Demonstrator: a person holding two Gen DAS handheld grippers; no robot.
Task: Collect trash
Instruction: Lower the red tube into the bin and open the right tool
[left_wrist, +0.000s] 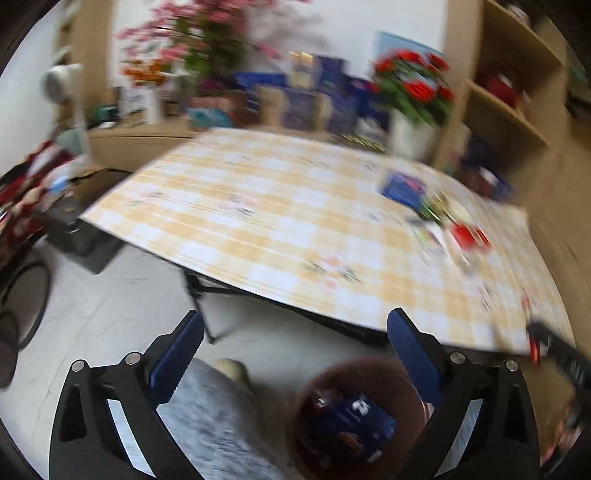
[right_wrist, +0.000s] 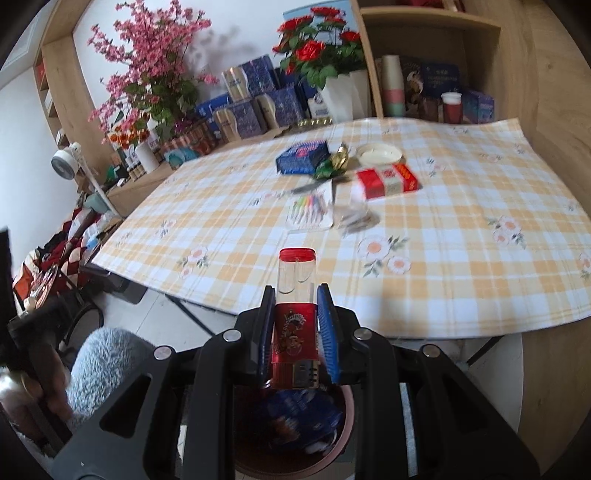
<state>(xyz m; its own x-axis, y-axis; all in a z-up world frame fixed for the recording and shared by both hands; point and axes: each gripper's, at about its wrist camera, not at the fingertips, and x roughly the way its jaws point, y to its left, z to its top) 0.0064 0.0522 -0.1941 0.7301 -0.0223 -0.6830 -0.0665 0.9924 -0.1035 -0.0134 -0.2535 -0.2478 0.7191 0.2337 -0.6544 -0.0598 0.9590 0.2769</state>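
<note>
My right gripper (right_wrist: 296, 290) is shut on a red lighter (right_wrist: 295, 325) with a clear upper half, held just above a round brown bin (right_wrist: 349, 413). A blue wrapper (right_wrist: 299, 417) lies in that bin. My left gripper (left_wrist: 295, 317) stands open wide with nothing between its fingers, over the floor near the bin (left_wrist: 354, 373); this view is blurred. On the checked tablecloth (right_wrist: 443, 277) lie a blue box (right_wrist: 303, 157), a red cigarette pack (right_wrist: 388, 181), a green and gold wrapper (right_wrist: 332, 164), a pack of coloured candles (right_wrist: 310, 212) and crumpled clear plastic (right_wrist: 352, 214).
A white round lid (right_wrist: 378, 154) sits behind the red pack. Flower vases (right_wrist: 340, 96) and blue boxes (right_wrist: 255, 107) line the counter behind the table. Wooden shelves (right_wrist: 436, 55) stand at the right. A fluffy grey sleeve (right_wrist: 103, 362) is at lower left, beside cluttered floor.
</note>
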